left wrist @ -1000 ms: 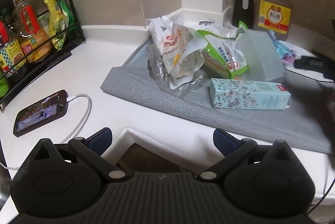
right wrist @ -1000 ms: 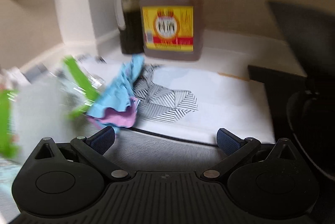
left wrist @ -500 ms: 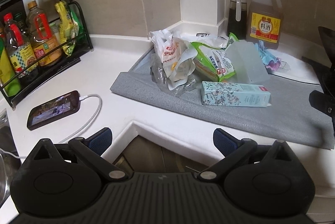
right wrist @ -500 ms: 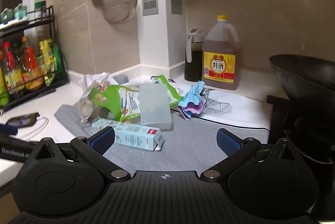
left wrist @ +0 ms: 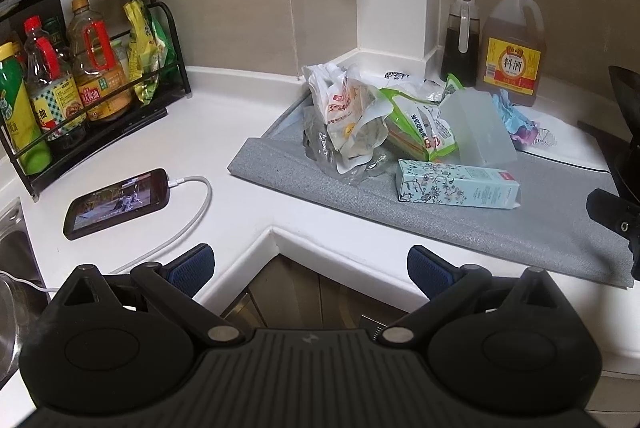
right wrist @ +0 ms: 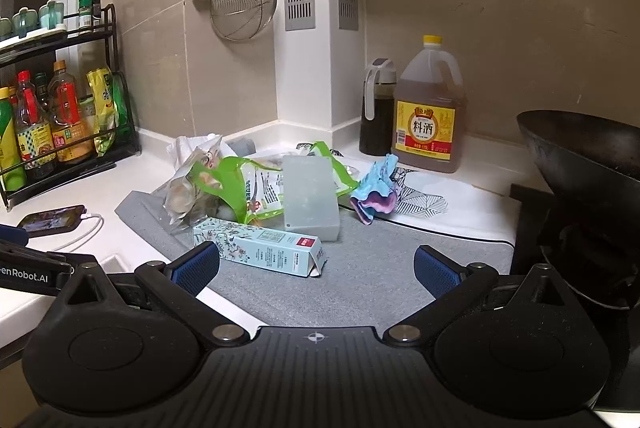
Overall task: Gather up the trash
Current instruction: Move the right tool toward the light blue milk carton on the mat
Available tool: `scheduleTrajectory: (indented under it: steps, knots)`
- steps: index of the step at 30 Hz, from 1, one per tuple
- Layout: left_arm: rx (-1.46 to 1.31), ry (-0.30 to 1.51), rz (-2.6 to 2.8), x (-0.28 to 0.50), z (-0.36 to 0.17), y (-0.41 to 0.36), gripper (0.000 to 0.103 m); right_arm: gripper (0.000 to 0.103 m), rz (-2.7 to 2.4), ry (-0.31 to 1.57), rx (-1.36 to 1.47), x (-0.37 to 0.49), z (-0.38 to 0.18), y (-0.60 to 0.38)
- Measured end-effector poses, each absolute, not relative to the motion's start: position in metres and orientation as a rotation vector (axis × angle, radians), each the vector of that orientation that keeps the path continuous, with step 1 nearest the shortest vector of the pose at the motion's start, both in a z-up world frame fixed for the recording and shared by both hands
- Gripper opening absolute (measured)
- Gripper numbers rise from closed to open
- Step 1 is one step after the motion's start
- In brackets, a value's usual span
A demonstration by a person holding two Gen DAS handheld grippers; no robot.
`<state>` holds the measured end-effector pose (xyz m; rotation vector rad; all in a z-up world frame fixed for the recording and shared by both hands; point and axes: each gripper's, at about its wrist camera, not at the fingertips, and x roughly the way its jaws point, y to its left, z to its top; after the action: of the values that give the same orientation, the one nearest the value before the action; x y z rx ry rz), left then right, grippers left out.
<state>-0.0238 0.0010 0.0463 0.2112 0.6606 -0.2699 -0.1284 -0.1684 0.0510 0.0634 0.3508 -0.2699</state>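
A heap of trash lies on a grey mat (left wrist: 500, 224) (right wrist: 380, 268): a white crumpled food bag (left wrist: 344, 108) (right wrist: 188, 184), a green snack bag (left wrist: 416, 124) (right wrist: 248, 188), a frosted plastic box (left wrist: 480, 128) (right wrist: 310, 202), a pale blue floral carton (left wrist: 456, 184) (right wrist: 260, 248) and a blue-pink crumpled wrapper (left wrist: 516, 116) (right wrist: 376, 188). My left gripper (left wrist: 310, 266) hangs open off the counter's front corner, well short of the heap. My right gripper (right wrist: 316, 266) is open over the mat's near part, just behind the carton, holding nothing.
A phone (left wrist: 116, 204) on a white cable (left wrist: 188, 224) lies on the counter at left. A black rack of bottles (left wrist: 72, 88) stands at far left. A large cooking wine jug (right wrist: 430, 124) and a dark oil jug (right wrist: 376, 108) stand at the back; a black wok (right wrist: 588, 156) sits right.
Both grippers have pulled back and risen from the heap, so more of the counter and wall shows. The trash has not moved. Both stay open.
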Motion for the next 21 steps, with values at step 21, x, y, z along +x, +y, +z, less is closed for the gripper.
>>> scheduleTrajectory:
  steps: [21]
  knots:
    - [0.211,0.670,-0.273,-0.0159,0.0401,0.0033,0.103,0.103,-0.260,0.374,0.068,-0.1189,0.0459,-0.1650]
